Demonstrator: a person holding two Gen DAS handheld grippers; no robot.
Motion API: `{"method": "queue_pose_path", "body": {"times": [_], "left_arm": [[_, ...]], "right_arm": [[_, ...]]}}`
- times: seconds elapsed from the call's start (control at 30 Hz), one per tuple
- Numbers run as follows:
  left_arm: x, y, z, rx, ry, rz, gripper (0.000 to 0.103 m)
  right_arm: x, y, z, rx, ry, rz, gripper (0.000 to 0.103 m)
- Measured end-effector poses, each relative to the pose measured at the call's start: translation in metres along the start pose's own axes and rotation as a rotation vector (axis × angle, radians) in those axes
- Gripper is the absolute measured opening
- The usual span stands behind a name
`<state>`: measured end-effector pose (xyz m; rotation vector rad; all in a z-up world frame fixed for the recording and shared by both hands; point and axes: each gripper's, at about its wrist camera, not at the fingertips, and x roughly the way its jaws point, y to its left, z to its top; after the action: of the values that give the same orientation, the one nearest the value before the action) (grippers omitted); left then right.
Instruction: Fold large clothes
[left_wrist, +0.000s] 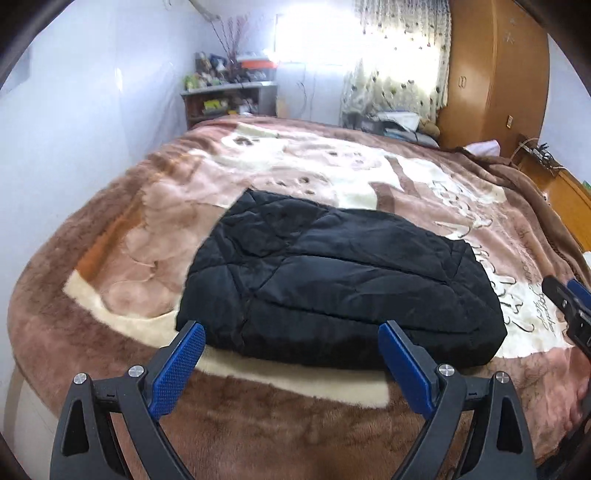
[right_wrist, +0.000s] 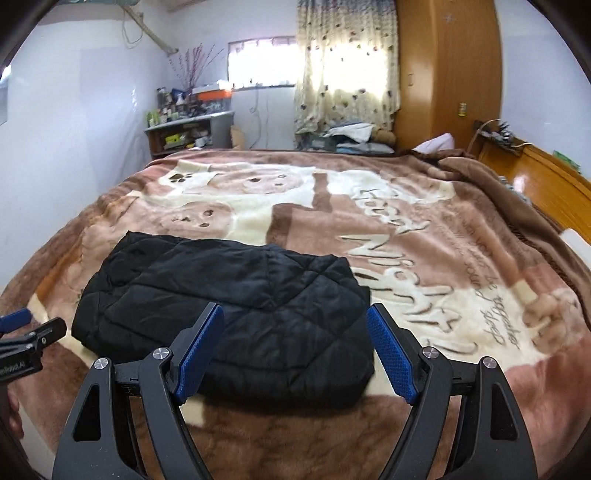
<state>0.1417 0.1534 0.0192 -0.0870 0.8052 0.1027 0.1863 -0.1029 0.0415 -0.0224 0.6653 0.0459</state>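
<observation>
Black quilted jacket (left_wrist: 332, 280) lay folded into a compact bundle on the near part of the bed, on top of a brown and cream plush blanket (left_wrist: 122, 236) with bear print and cursive lettering. Jacket flat, not held by anything. Left gripper (left_wrist: 291, 354) hovered just in front of the jacket's near edge, jaws spread wide, nothing between them. Right gripper (right_wrist: 295, 343) was likewise over the near edge toward the jacket's right side, jaws wide apart, empty. Each gripper's tip showed at the edge of the other's view. Beyond the bed: cluttered shelf (right_wrist: 184, 129) with bottles and dried branches against the far wall, patterned curtain (right_wrist: 347, 62) over a bright window, tall wooden wardrobe (right_wrist: 447, 70) at right, wooden headboard (right_wrist: 543, 173) along the right side. A pile of clothes (right_wrist: 347, 138) sat below the curtain.
</observation>
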Motion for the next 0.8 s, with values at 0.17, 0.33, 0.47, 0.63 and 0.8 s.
{"method": "queue_pose_path", "body": {"times": [0.17,0.33,0.47,0.63,0.8], "left_arm": [[-0.027,-0.01,-0.024,0.006,-0.036,0.018,0.095],[-0.049,-0.018,-0.047,0.019,-0.061,0.022,0.095],[-0.062,-0.019,-0.057,-0.013,-0.079,-0.012,0.095],[-0.071,-0.026,-0.063,0.015,-0.098,-0.005,0.095],[-0.074,-0.032,-0.067,0.032,-0.107,-0.009,0.095]], "right_arm": [[-0.028,-0.002,-0.027,0.023,-0.003,0.002,0.079],[-0.05,-0.007,-0.045,0.01,-0.017,-0.016,0.079],[-0.061,-0.012,-0.057,0.035,-0.001,0.004,0.079],[-0.073,-0.019,-0.068,0.059,-0.012,0.0,0.079],[-0.076,-0.024,-0.069,0.083,-0.015,-0.004,0.079]]}}
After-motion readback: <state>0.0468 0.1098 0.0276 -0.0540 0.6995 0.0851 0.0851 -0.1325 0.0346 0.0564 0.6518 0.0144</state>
